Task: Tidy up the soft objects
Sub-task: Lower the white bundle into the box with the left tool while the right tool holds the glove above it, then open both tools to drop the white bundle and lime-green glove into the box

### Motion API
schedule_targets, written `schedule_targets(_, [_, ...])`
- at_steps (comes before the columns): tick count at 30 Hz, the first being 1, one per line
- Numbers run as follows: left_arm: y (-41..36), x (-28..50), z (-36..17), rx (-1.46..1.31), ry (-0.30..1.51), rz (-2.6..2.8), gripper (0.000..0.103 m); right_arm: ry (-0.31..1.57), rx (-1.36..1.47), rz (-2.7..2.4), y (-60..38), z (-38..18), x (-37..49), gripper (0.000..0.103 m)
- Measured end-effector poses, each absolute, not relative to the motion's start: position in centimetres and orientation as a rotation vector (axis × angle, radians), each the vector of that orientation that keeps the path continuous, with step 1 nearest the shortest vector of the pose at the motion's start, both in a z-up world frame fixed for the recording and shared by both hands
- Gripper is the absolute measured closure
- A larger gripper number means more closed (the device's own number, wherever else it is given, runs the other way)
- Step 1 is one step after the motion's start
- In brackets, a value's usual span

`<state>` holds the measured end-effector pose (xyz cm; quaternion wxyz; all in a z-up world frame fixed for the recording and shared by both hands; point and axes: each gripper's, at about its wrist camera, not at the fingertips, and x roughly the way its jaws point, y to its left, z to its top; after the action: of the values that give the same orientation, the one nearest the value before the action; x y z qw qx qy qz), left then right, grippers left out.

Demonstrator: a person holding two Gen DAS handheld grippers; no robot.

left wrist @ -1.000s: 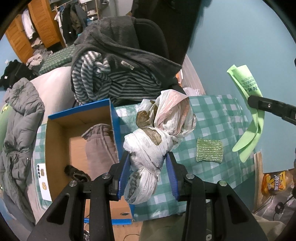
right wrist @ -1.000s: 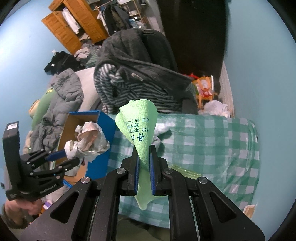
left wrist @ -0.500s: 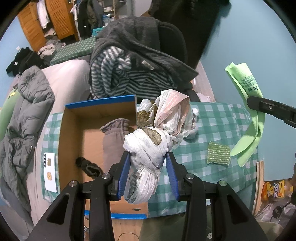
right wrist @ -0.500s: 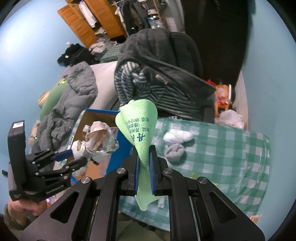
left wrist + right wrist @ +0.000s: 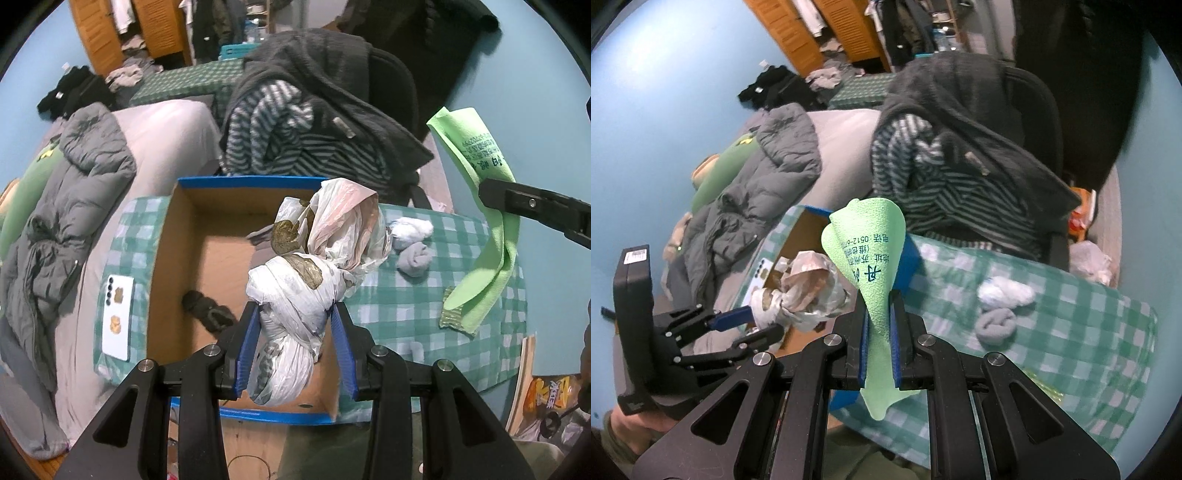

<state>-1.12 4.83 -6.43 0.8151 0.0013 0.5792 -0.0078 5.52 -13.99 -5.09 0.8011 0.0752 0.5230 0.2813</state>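
Observation:
My left gripper (image 5: 293, 343) is shut on a knotted bundle of plastic bags (image 5: 317, 258), held above the open cardboard box (image 5: 173, 258) with blue edges. A dark sock (image 5: 208, 314) and a grey cloth lie inside the box. My right gripper (image 5: 878, 339) is shut on a light green cloth (image 5: 870, 258) with printed text, held over the checked tablecloth (image 5: 1071, 332); the same green cloth (image 5: 484, 236) hangs at the right of the left wrist view. On the table lie a white sock ball (image 5: 412, 227), a grey sock ball (image 5: 413, 258) and a green scouring pad (image 5: 452, 315).
A white phone (image 5: 117, 317) lies left of the box. A chair piled with a dark jacket and striped garment (image 5: 314, 129) stands behind the table. A bed with a grey padded jacket (image 5: 66, 221) is on the left. A snack bag (image 5: 550, 395) sits at lower right.
Both grippers have moved left with their loads; the bag bundle now hangs over the box interior rather than over its right wall, and the sock balls have come into view.

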Motion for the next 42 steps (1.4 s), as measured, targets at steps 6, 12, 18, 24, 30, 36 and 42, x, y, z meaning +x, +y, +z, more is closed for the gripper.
schedule_targets(6, [7.3, -1.6, -6.8, -0.035, 1.242, 0.034, 0.063, 1.131, 0.13, 0.666, -10.6, -5.2, 5.9, 0.093])
schedule_targets(12, [9.5, -2.1, -7.4, -0.073, 1.255, 0.07, 0.063, 1.138, 0.099, 0.721, -7.1, -5.3, 6.2, 0.093])
schedule_targets(18, [11.7, -1.9, -8.2, -0.101, 1.269, 0.105, 0.063, 1.157, 0.07, 0.757, -4.4, -6.1, 6.4, 0.093])
schedule_targets(24, [13.2, -1.5, -9.4, -0.118, 1.29, 0.122, 0.063, 1.188, 0.042, 0.772, -2.3, -7.4, 6.6, 0.093])
schedule_targets(30, [13.9, -1.1, -10.7, -0.141, 1.319, 0.119, 0.063, 1.226, 0.047, 0.775, -0.9, -9.0, 6.8, 0.093])
schedule_targets(36, [14.0, -0.9, -12.0, -0.141, 1.346, 0.118, 0.063, 1.272, 0.05, 0.769, 0.2, -10.7, 7.0, 0.093])
schedule_targets(42, [14.1, -1.0, -13.0, -0.137, 1.363, 0.129, 0.063, 1.296, 0.03, 0.764, 0.9, -11.7, 6.9, 0.093])
